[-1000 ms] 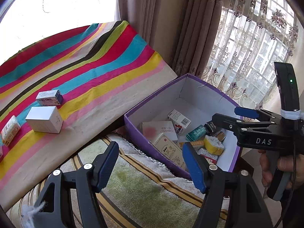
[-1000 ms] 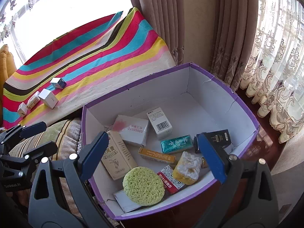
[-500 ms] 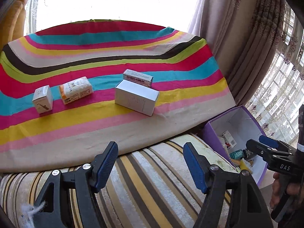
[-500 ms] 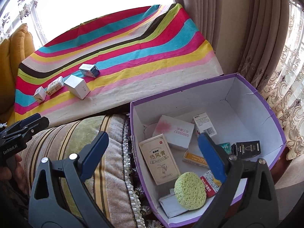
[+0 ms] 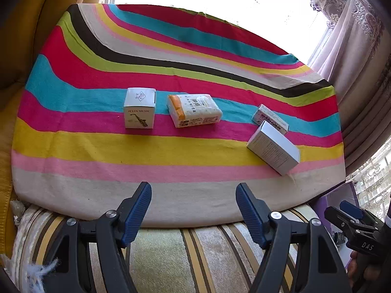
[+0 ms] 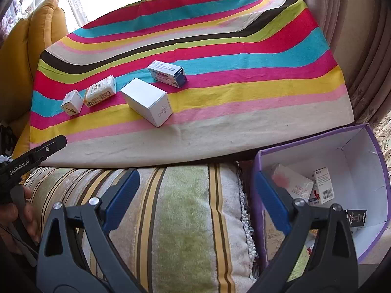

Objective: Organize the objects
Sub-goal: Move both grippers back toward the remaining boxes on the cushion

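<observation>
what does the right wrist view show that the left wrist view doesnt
Only the right wrist view looks into the purple box, showing the small cartons already inside it. Only the left wrist view shows the saxophone picture on the small white box. Both show the striped cloth with four items on it: that small white box, the soft packet, the blue and white box and the large white box. Each view also shows its own tool, left tool and right tool, open and empty over the striped cushion.

The left tongs [image 5: 193, 211] fill the lower middle of their own view, jaws apart and empty. The right tongs [image 6: 196, 199] likewise gape, nothing between them. A hand [image 6: 17, 222] grips a handle at lower left.
</observation>
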The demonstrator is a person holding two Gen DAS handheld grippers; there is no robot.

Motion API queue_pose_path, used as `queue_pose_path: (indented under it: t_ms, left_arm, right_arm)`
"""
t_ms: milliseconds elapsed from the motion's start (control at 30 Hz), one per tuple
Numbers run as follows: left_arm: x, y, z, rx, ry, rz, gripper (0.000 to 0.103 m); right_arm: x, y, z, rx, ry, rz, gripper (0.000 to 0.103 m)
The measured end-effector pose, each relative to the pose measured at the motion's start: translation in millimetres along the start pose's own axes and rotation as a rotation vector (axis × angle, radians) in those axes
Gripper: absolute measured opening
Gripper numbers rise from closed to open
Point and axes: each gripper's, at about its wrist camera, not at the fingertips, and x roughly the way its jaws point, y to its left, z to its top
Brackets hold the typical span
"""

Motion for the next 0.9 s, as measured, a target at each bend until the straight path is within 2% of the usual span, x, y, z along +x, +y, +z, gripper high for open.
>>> queue_pose_path:
  t_ms: [267, 433, 700, 800, 900]
  left_arm:
    - [22.3, 34.7, 31.8, -0.05, 0.009, 0.078, 0.074]
    - [35.6, 48.1, 46.0, -0.069, 0.019, 0.102, 0.074]
    - [50.9, 56.1, 58.9, -0.076, 0.024, 0.116, 0.074]
    - [55.3, 54.5, 63.3, -0.065, 0.02, 0.119, 0.074]
    - [59.6, 52.1, 67.9, -0.049, 0.01, 0.123, 0.074]
  right_arm:
    - [57.6, 34.7, 36.3, -0.087, 0.096, -0.013, 0.096]
    - [82.8, 42.9, 51.9, -0.114, 0.117, -0.025, 0.096]
    - [100.0, 7.5, 69.5, 0.004, 0.12, -0.101, 0.096]
    - [98.0, -0.6, 69.8, 0.046, 0.116, -0.067, 0.096]
    - [83.3, 8.7, 69.8, 0.043, 0.065, -0.015, 0.096]
